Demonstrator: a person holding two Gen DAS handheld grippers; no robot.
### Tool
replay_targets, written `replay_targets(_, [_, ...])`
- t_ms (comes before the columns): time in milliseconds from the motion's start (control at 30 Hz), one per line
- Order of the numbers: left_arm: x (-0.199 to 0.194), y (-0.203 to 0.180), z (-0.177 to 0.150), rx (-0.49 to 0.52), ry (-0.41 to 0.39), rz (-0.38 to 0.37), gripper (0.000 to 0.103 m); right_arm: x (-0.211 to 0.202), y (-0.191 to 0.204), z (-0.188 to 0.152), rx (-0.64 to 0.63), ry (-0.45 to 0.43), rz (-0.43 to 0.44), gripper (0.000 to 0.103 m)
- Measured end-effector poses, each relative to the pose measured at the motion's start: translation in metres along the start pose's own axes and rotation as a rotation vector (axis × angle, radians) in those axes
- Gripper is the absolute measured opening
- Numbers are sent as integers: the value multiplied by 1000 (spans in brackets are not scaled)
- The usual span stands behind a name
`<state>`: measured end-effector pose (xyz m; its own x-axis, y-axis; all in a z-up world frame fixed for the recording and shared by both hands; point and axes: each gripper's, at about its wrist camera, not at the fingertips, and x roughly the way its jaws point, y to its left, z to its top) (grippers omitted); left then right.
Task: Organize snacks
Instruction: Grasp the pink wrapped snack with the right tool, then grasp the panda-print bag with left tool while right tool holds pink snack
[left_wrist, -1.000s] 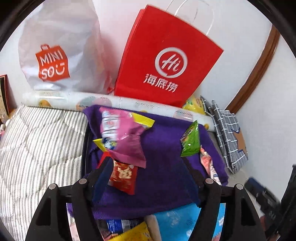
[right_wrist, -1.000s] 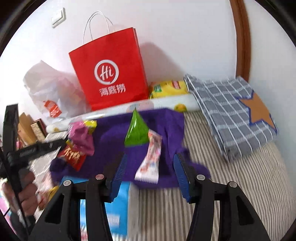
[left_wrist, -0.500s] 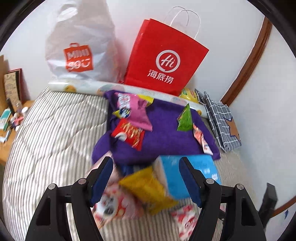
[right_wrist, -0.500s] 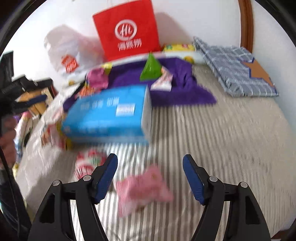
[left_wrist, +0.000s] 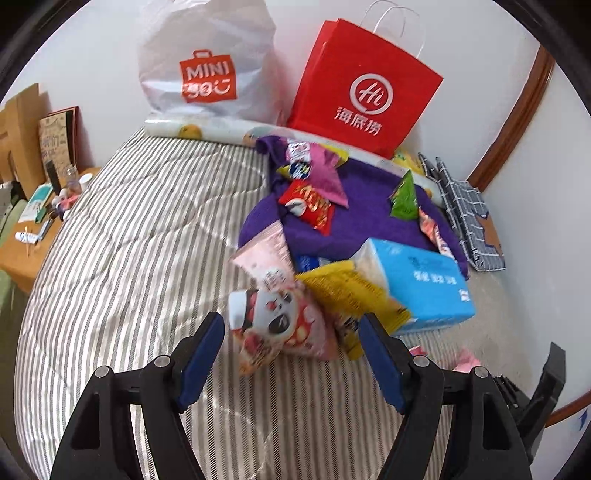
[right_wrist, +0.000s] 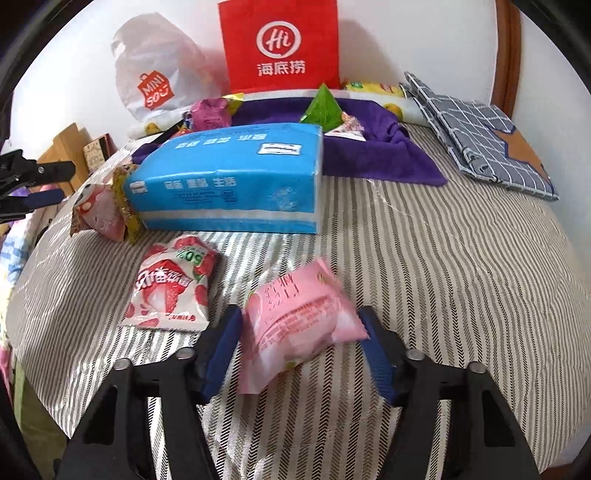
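Striped bed (right_wrist: 443, 258) carried the whole snack pile, red bag (right_wrist: 279, 44) and white bag (right_wrist: 159, 85) against the wall, likely the sorting targets. Right gripper (right_wrist: 301, 341) had just been closing, pink packet (right_wrist: 303, 314) between its jaws; pads looked right at the packet's ends, firm clamp not certain. Packet soft, puffy, tilted up off the bed. Left gripper (left_wrist: 291, 354) had jaws apart and empty, lined up on the panda packet (left_wrist: 277, 321), probably next. Blue tissue pack (right_wrist: 229, 181) lay behind.
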<state>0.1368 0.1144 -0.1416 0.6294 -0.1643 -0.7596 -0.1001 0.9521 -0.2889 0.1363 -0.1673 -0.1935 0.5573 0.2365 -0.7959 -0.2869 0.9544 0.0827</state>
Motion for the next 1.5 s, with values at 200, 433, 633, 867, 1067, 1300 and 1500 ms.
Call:
replay_targets(200, [19,0,-9,13,44,40,73,-3,-3,2,17,-13,42,40])
replay_targets(433, [40,-2,-6,10,57,48,73,-12,-2,-1,5,-50,36,38])
replay_targets(633, [57,-8,-2,37,62,81,72,-19,-7,1,47,-61,45,38])
replay_targets(867, [67,-7,-2,19,87,69,60,-26,-9,2,78,-87,57,38])
replay_targets(1067, [59,-10,-2,34,79,48,50,-27,-12,2,95,-88,56,38])
replay_targets(1300, [44,-7,-6,31,69,47,50,-35,-14,1,107,-108,59,38])
replay_targets(1500, [31,-8,-13,35,57,57,50,-44,-14,1,108,-127,54,38])
